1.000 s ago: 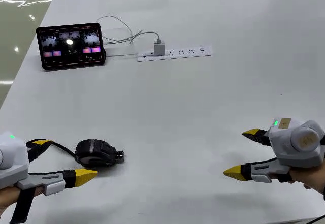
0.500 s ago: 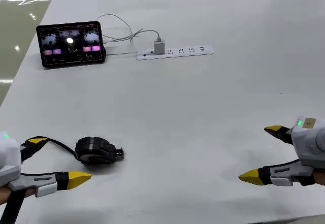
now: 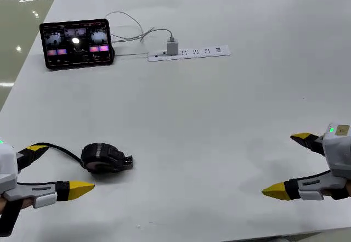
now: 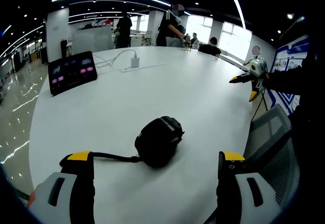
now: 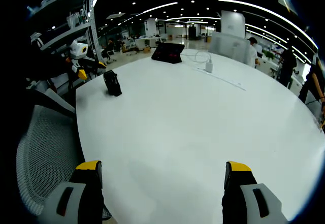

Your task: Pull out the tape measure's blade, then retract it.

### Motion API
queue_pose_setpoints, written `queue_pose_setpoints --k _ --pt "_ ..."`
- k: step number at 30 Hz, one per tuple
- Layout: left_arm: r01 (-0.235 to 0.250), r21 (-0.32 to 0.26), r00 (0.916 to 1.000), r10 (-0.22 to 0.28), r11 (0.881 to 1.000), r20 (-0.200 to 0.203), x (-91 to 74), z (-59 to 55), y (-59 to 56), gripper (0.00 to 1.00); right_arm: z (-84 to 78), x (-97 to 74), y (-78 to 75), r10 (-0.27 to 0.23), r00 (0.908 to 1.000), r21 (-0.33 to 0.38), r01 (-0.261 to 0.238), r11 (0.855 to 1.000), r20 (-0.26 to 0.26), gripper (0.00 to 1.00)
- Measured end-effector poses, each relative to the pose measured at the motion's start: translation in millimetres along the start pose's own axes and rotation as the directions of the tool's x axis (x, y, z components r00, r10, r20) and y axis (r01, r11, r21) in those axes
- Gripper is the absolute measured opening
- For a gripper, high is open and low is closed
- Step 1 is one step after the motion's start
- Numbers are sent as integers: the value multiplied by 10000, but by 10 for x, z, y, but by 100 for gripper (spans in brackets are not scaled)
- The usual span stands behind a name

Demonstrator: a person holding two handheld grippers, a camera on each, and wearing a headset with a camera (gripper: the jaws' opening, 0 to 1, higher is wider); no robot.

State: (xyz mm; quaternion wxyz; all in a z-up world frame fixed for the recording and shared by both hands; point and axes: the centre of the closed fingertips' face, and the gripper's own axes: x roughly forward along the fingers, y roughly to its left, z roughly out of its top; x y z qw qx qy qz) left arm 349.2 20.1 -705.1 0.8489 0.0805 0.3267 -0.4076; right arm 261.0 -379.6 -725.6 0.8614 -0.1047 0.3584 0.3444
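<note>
Tape measure (image 3: 105, 158): I see a black case lying on its side on the white table (image 3: 219, 116), at the near left, blade end pointing right.
Blade: the hook appears to sit against the mouth of the case; it is too small for me to confirm more.
Strap: a black cord (image 3: 63, 151) runs from the left end of the case to the far jaw of the left gripper. I cannot tell whether it touches that jaw.
Left gripper (image 3: 63, 168): jaws spread wide and holding nothing. It sits at the near left edge, just left of the case; in its own view the case lies ahead of the yellow tips and between them, apart from both.
Right gripper (image 3: 284, 164): jaws spread wide and holding nothing. It is at the near right, well apart from the case, with bare table between its tips.
Tablet (image 3: 77, 43): propped at the far left, screen lit.
Power strip (image 3: 189, 54): white, at the far centre, just right of the tablet, with a white charger (image 3: 172, 49) plugged in.
Cable (image 3: 131, 31): looped between the charger and the tablet.
</note>
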Motion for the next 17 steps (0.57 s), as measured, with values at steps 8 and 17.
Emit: queue_pose_setpoints --k 8,17 --pt "200 143 9997 -198 9997 -158 -31 -33 -46 99 7 -9 11 6 10000 -133 -6 9999 32 99" --pt "165 252 9997 -161 9995 -171 -46 -27 -48 99 17 -58 -56 -158 9998 -225 160 9996 86 99"
